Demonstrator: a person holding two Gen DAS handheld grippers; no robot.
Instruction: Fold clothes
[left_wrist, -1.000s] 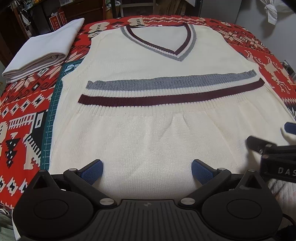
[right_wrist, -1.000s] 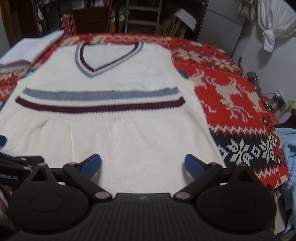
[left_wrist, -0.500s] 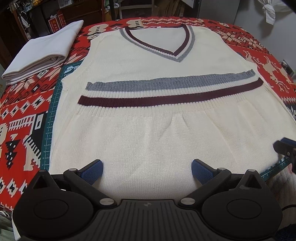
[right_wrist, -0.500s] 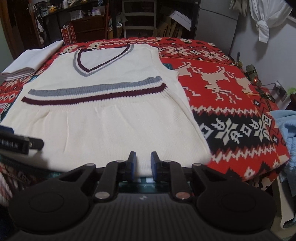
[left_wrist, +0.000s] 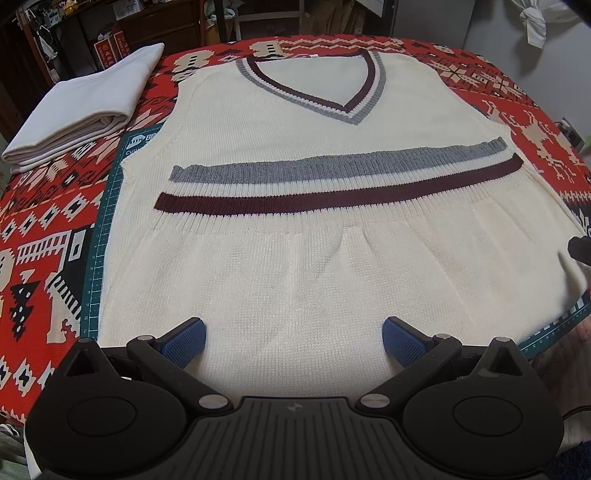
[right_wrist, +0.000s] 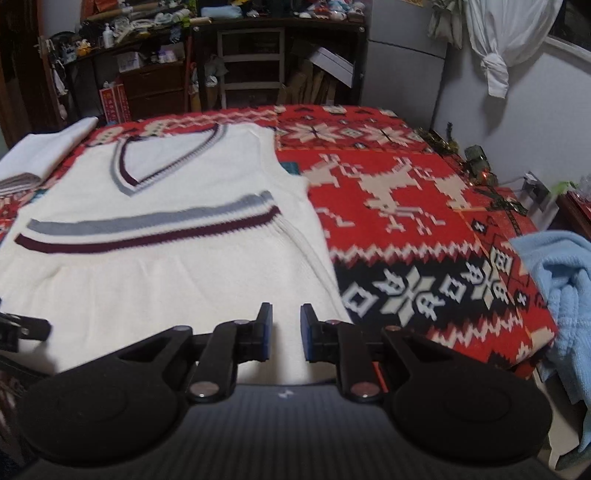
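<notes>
A cream knit vest (left_wrist: 314, 155) with grey and maroon stripes lies flat on the patterned blanket, its lower part folded up to the chest. My left gripper (left_wrist: 293, 338) hovers open over the vest's near fold, the fingers wide apart with cloth below them. My right gripper (right_wrist: 286, 334) is at the near right corner of the vest (right_wrist: 166, 280), its blue pads (right_wrist: 266, 332) drawn close with white knit filling the narrow gap. A dark finger (left_wrist: 580, 251) of the right gripper shows at the right edge of the left wrist view.
A folded white cloth (left_wrist: 85, 107) sits at the far left. A green cutting mat (left_wrist: 98, 258) peeks out under the vest. The red patterned blanket (right_wrist: 406, 221) lies bare on the right, with a light blue towel (right_wrist: 554, 280) beyond its edge. Cluttered shelves stand behind.
My right gripper moved right along the near edge, its fingers went from wide open to nearly together on the knit, and its view rose. The left gripper stayed put.
</notes>
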